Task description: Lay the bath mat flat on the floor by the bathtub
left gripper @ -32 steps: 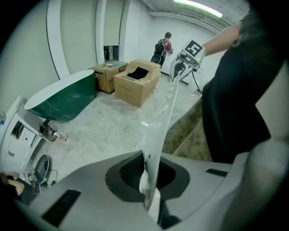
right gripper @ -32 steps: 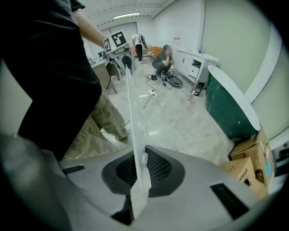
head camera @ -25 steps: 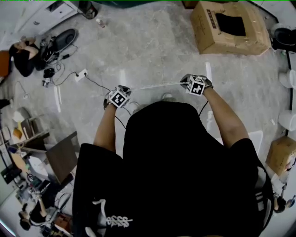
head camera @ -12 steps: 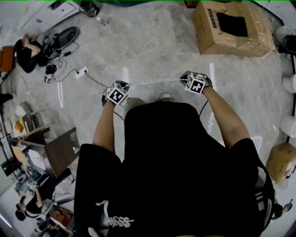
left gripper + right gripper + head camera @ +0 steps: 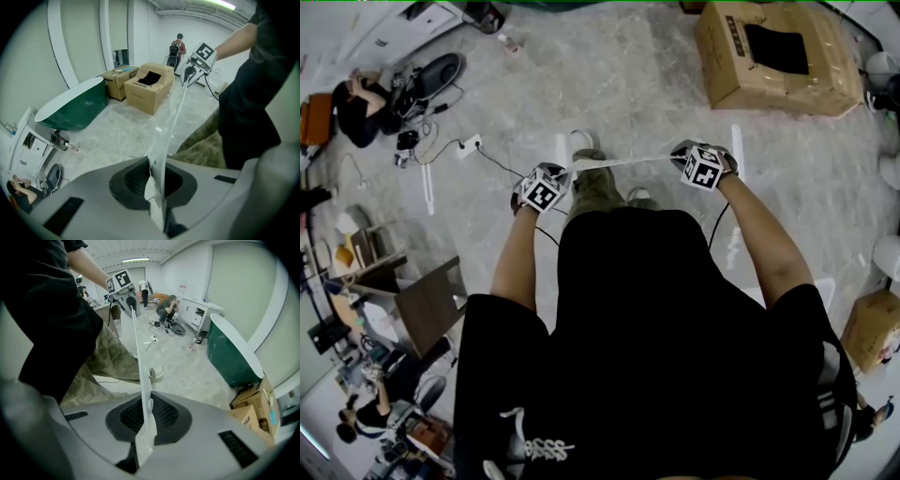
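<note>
— While the person holds one gripper in each hand, where is the bath mat (image 5: 614, 163)?
— It is up in the air as a thin pale strip, stretched between the left gripper (image 5: 555, 178) and the right gripper (image 5: 684, 157), above the floor (image 5: 609, 84). The jaws of each gripper are pressed together on one end of it.
— What is around it, or in the way?
— The person's own leg (image 5: 598, 187) stands just under the strip. A power strip (image 5: 469, 147) with its cable lies on the floor to the left, and a seated person (image 5: 352, 112) is further left.
— What does one view show that another does not?
— The left gripper view shows the green bathtub (image 5: 75, 105) with cardboard boxes (image 5: 150, 86) beside it, well apart from the mat, and a person with a backpack (image 5: 177, 47) far behind.
— And the count?
— One mat, two grippers, one bathtub, two boxes beside it.
</note>
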{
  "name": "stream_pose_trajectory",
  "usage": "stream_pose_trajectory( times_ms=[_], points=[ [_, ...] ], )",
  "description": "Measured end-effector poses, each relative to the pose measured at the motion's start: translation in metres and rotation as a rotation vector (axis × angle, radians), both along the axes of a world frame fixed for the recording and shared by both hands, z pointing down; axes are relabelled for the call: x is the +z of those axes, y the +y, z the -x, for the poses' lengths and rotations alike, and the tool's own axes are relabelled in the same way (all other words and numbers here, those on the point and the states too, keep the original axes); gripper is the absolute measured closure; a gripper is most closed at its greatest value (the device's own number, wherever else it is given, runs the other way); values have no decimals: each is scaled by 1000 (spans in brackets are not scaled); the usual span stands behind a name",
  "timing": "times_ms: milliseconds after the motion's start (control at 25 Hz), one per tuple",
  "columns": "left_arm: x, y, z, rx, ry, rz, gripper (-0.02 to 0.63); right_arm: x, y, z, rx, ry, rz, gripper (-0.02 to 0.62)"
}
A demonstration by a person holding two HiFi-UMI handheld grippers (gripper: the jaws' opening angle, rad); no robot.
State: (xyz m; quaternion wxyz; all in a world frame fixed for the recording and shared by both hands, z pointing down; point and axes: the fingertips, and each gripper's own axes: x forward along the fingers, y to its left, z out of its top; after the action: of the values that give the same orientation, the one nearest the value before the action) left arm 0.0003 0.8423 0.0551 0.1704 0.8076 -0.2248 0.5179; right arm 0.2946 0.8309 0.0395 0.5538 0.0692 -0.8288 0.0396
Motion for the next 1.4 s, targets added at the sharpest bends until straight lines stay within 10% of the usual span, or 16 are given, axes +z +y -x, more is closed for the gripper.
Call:
stream_pose_trajectory(
  times_ms=[840, 1400],
  points=[
    [40, -202, 24, 18, 98, 76, 577, 30, -194, 26, 244, 74, 78, 566],
    [37, -314, 74, 8, 158, 138, 577, 15, -299, 77, 224, 119, 108, 566]
  ],
)
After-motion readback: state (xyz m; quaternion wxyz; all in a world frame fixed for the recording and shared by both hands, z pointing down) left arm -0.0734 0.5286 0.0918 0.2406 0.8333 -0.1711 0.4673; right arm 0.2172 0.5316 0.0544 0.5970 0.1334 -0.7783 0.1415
